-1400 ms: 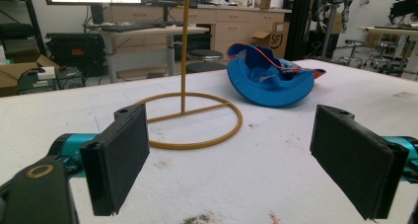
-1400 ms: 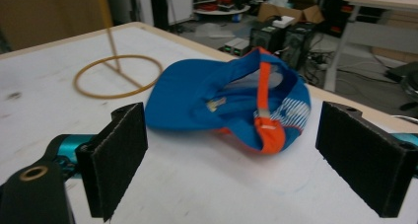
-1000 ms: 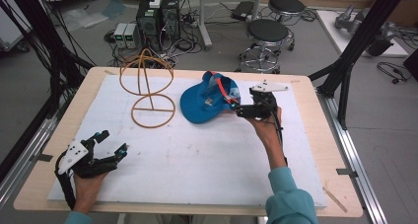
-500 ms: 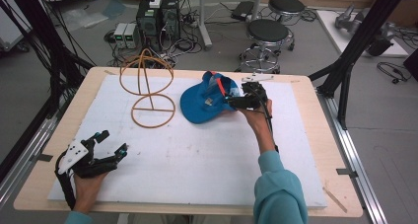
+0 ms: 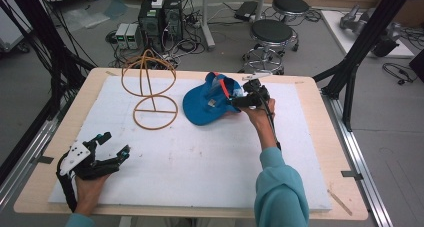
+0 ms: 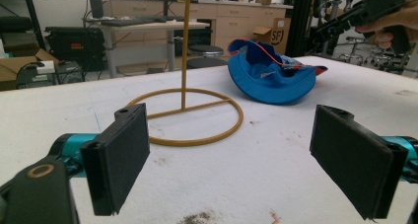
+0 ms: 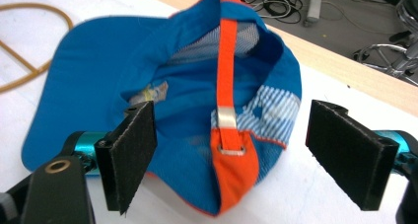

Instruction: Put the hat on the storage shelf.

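Cap (image 7: 162,110) soft, light, floppy; best pinched at orange strap (image 7: 227,135). Right gripper (image 7: 231,155) jaws apart around it; left gripper (image 6: 231,160) apart, idle.

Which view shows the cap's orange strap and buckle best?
The right gripper view: the orange strap and metal buckle sit close between the open jaws. The high view shows a thin orange line; the left gripper view shows the cap small and side-on.
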A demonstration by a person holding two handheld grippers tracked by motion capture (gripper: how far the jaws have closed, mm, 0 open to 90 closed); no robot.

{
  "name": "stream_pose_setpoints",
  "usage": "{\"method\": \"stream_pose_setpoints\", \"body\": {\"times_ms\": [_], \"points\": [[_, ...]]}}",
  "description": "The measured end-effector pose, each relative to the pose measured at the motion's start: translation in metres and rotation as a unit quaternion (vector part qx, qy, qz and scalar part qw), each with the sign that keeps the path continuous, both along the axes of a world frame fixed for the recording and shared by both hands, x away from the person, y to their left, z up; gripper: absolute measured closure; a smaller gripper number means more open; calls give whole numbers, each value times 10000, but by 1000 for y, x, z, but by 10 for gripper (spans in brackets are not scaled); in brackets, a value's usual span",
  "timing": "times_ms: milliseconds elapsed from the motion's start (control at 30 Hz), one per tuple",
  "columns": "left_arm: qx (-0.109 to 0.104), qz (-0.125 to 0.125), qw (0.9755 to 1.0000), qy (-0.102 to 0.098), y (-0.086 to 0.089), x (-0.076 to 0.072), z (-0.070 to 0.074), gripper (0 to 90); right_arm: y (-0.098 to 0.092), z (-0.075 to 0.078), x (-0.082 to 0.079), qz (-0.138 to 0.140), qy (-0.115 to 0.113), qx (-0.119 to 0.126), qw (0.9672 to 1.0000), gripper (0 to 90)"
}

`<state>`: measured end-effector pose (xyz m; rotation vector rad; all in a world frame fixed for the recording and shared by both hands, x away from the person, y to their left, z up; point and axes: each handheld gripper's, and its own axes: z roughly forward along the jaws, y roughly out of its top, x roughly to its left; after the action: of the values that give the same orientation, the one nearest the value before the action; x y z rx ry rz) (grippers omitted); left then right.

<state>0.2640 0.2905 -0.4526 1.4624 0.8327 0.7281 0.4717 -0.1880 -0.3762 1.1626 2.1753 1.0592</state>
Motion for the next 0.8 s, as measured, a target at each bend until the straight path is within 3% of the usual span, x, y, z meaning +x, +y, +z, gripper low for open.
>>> {"method": "stream_pose_setpoints", "body": {"times_ms": [33, 67, 133, 167, 433, 600, 667, 800], "points": [[0, 0, 10000, 0, 0, 0, 0, 156, 1, 2, 0, 42, -121, 78, 9999, 201], [0, 0, 10000, 3, 0, 0, 0, 156, 3, 4, 2, 70, -62, 81, 9999, 195], [2, 2, 10000, 3, 0, 0, 0, 156, 7, 7, 7, 133, 91, -159, 9997, 190], [5, -2, 10000, 6, 0, 0, 0, 156, 9, 10, 9, 157, 54, -261, 9995, 191], [5, -4, 10000, 3, 0, 0, 0, 156, 19, 12, 22, 18, 45, -204, 9998, 194], [-5, -5, 10000, -4, 0, 0, 0, 156, 29, -10, 31, 89, 550, -654, 9963, 250], [2, -7, 10000, -6, 0, 0, 0, 155, 33, -16, 33, 20, 589, -851, 9946, 316], [22, -11, 10000, -30, 0, -1, 0, 156, 36, -27, 38, -153, 719, -864, 9935, 352]]}}
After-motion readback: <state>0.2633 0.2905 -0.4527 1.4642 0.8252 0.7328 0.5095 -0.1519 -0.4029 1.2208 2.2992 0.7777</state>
